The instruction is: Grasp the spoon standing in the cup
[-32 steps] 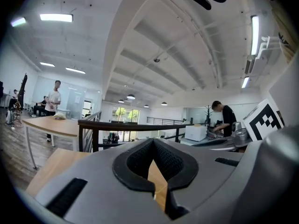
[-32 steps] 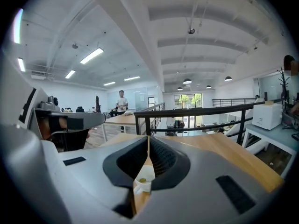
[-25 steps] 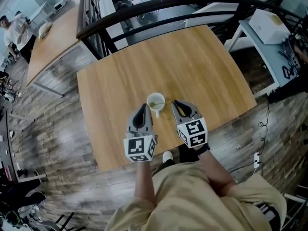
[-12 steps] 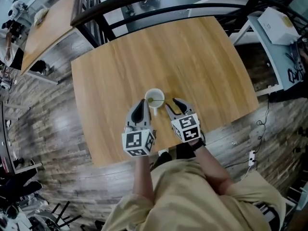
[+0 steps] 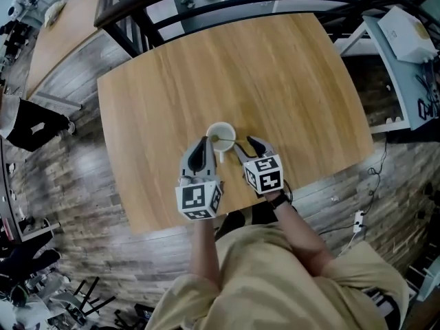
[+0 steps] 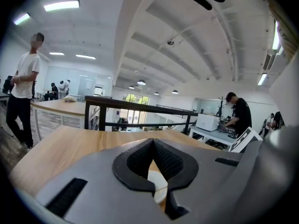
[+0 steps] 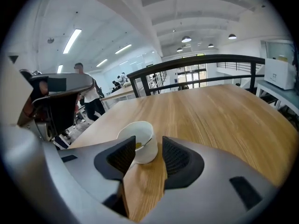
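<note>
Head view shows a white cup [image 5: 221, 135] near the front edge of a wooden table [image 5: 275, 74]. A spoon [image 5: 227, 141] leans in it, handle toward the right gripper [image 5: 245, 144], whose empty jaws are opening just short of it. The left gripper [image 5: 203, 143], jaws pressed together, sits beside the cup.

Dial centre: the cup [image 5: 221, 136] in the head view, 12 o'clock pointing away from the person.

- The table [image 5: 275, 67] lies open from 9 through 12 to 3 o'clock.
- The left gripper [image 5: 203, 143], jaws together, blocks 7 o'clock, just beside the cup.
- The right gripper [image 5: 245, 144] occupies 4 o'clock. Its jaws are opening, with the cup just ahead of their gap, untouched.
- The spoon [image 5: 227, 141] handle overhangs the rim toward 4 o'clock.
- A dark railing [image 5: 206, 9] borders the far table edge at 12 o'clock.
</note>
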`<act>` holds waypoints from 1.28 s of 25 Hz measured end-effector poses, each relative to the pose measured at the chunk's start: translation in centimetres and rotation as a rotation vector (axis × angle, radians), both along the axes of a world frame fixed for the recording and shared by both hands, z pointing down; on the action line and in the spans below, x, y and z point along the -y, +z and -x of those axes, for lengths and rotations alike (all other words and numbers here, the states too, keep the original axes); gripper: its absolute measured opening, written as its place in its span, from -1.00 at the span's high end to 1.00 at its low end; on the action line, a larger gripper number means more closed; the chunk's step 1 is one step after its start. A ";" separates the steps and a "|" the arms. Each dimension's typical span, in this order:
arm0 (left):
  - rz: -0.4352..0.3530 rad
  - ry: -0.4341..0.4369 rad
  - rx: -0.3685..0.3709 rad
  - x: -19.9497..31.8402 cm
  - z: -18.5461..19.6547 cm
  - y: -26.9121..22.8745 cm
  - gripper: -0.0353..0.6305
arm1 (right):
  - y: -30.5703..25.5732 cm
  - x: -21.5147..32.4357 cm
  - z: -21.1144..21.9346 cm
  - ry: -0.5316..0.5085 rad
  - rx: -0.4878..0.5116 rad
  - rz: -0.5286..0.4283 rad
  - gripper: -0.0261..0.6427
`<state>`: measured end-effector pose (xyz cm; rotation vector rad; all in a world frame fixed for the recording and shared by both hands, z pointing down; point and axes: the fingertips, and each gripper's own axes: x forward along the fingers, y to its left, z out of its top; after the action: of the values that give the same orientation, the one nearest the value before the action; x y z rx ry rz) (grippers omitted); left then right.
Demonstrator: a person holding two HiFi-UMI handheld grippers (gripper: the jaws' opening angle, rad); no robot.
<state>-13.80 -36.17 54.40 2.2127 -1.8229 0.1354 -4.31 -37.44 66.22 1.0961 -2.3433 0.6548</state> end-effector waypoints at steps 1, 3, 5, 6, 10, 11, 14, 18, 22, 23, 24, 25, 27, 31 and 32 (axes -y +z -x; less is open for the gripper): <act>0.003 0.000 0.003 0.1 0.0 0.2 0.88 | 0.3 0.1 0.1 0.005 0.007 0.011 0.45; 0.011 -0.001 0.008 0.3 0.0 0.5 0.88 | 0.8 0.3 0.2 0.015 0.020 0.031 0.45; 0.018 -0.004 0.011 0.4 0.0 0.8 0.88 | 1.2 0.4 0.4 0.023 0.034 0.049 0.46; 0.021 -0.005 0.011 0.4 0.0 1.0 0.88 | 1.3 0.5 0.4 0.029 0.041 0.055 0.48; 0.019 -0.004 0.019 0.6 -0.1 1.3 0.88 | 1.7 0.9 0.4 0.058 0.052 0.060 0.65; 0.018 -0.004 0.022 0.6 -0.1 1.3 0.88 | 1.7 1.0 0.4 0.060 0.049 0.058 0.67; 0.024 -0.002 0.031 0.5 -0.1 1.4 0.88 | 1.5 0.9 0.8 0.062 0.027 0.043 0.80; 0.036 -0.001 0.037 0.0 0.2 1.7 0.88 | 0.8 0.6 1.5 0.057 0.018 0.025 0.85; 0.030 -0.013 0.021 -0.3 0.9 1.2 0.88 | -0.1 0.9 1.3 0.065 -0.007 -0.022 0.87; 0.024 -0.015 0.015 -0.4 1.0 0.9 0.88 | -0.3 0.9 1.1 0.069 -0.013 -0.029 0.88; 0.017 -0.016 0.012 -0.4 1.1 0.5 0.88 | -0.5 1.0 1.0 0.074 -0.015 -0.035 0.88; 0.010 -0.017 0.013 -0.4 1.2 0.2 0.88 | -0.7 1.0 0.8 0.078 -0.014 -0.040 0.88; -0.001 -0.019 0.018 -0.7 1.3 -0.4 0.88 | -1.3 1.0 0.5 0.087 -0.008 -0.052 0.88; -0.007 -0.017 0.038 -1.4 1.6 -0.8 0.88 | -3.0 0.6 0.1 0.105 -0.003 -0.088 0.88; -0.005 -0.016 0.043 -1.6 1.7 -0.8 0.88 | -3.5 0.6 0.1 0.109 -0.001 -0.100 0.88</act>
<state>-15.46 -34.60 53.58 2.2147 -1.8649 0.1763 -4.39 -38.00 62.68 1.2761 -2.3502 0.5803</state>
